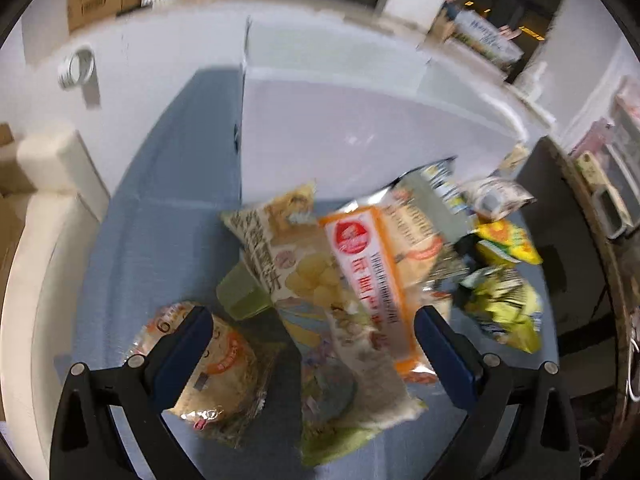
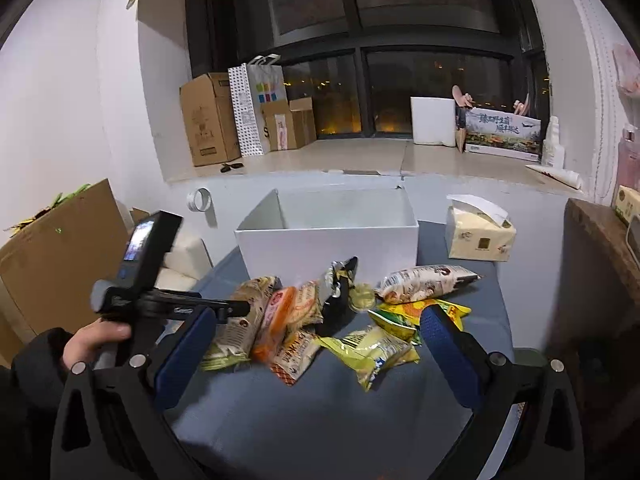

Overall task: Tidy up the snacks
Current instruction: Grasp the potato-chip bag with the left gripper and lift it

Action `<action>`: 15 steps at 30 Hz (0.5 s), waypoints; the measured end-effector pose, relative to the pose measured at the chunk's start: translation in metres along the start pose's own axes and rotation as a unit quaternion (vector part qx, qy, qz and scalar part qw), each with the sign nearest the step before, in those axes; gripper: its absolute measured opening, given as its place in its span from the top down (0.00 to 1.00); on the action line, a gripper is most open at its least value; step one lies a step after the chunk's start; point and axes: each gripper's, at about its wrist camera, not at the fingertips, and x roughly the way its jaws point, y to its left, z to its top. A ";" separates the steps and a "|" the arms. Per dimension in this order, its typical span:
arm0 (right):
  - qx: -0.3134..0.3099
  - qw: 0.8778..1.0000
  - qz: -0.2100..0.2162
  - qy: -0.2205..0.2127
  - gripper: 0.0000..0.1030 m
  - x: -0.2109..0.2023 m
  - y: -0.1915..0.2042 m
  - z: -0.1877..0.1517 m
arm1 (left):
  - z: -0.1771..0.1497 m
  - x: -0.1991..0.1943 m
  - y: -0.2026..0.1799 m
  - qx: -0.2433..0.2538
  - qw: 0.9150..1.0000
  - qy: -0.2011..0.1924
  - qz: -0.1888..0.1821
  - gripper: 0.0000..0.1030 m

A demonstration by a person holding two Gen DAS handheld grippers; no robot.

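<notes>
A blue-grey tabletop (image 2: 304, 412) carried everything, and the white box (image 2: 328, 248) standing on it serves as the landmark here. Nearest the right-wrist camera, the right gripper (image 2: 316, 344) hung released, fingers spread wide over bare cloth in front of the box, gripping nothing. Just past it lay the snack pile (image 2: 320, 320), between the gripper and the box's front wall: an orange packet (image 2: 276, 320), yellow-green bags (image 2: 376, 348) and a pale printed bag (image 2: 428, 280) nearest the box's right corner. The left gripper (image 1: 314, 344) hovered over the pile's left side, its jaws also wide apart, straddling a tan chip bag (image 1: 296, 264) and the orange packet (image 1: 372, 280) without closing on either. A round-cake packet (image 1: 216, 364) sat under its left finger, beside a small green cup (image 1: 244, 296). A person's hand (image 2: 96, 340) in a dark sleeve held that gripper's handle, left of the box.

The box was open at the top; what could be seen of its interior was white walls only. A tissue pack (image 2: 480, 236) stood to its right, apart from it. A dark wooden edge bounded the table further right. Behind the box ran a pale windowsill (image 2: 360, 156) with cardboard cartons (image 2: 208, 120), then dark windows.
</notes>
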 end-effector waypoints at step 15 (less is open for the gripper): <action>0.020 1.000 0.001 0.011 0.00 0.001 -0.011 -0.006 | -0.016 -0.025 -0.010 0.030 0.998 -0.046 -0.005 0.68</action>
